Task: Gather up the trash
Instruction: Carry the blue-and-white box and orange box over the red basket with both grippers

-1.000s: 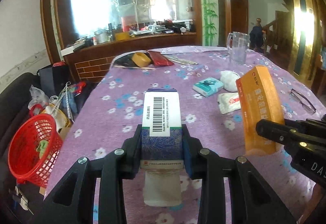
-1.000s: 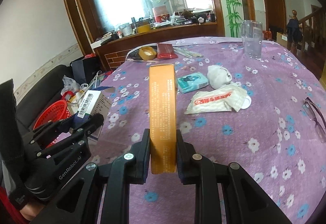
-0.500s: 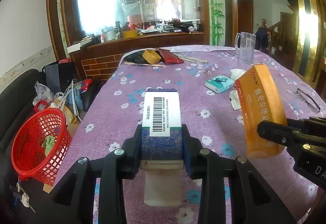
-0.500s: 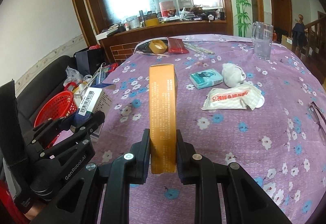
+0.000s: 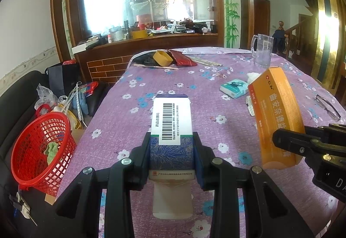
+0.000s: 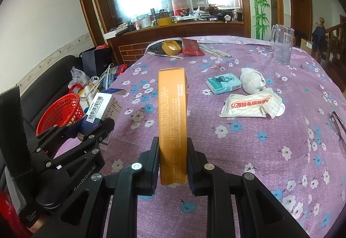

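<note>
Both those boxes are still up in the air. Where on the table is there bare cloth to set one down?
Bare cloth lies below the orange box, before the tissue packet and white wrapper. It is crowded there and at the far edge by the tape roll.

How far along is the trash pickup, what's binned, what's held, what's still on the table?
Binned: only a green scrap lies in the red mesh basket beside the table.

In hand: the left gripper is shut on the blue-and-white barcoded carton; the right gripper is shut on the tall orange carton. Neither is over the basket.

Left: teal tissue pack, crumpled white tissue and white printed wrapper on the purple floral tablecloth.
</note>
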Demonstrator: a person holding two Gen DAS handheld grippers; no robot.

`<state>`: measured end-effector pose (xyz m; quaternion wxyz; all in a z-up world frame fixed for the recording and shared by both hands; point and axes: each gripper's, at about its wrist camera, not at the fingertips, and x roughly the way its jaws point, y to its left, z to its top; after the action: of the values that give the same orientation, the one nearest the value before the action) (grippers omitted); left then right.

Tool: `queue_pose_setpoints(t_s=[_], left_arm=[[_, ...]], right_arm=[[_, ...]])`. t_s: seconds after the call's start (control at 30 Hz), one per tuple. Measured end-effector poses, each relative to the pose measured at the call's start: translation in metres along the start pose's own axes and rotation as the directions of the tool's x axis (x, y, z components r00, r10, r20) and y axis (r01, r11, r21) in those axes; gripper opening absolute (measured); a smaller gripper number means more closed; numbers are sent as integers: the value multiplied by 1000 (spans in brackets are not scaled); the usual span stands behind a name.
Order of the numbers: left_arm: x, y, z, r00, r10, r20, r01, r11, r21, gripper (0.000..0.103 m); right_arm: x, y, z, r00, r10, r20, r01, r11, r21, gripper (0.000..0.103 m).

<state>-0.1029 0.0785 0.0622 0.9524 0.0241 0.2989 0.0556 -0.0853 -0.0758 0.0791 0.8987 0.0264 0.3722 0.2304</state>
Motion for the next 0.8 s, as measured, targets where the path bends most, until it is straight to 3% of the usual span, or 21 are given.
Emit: queue_pose_setpoints(t_s=[0.8], left_arm=[[-6, 40, -7, 1000, 27, 0, -27, 997, -72, 33]], right_arm=[[18, 35, 8, 998, 38, -40, -40, 998, -55, 24]])
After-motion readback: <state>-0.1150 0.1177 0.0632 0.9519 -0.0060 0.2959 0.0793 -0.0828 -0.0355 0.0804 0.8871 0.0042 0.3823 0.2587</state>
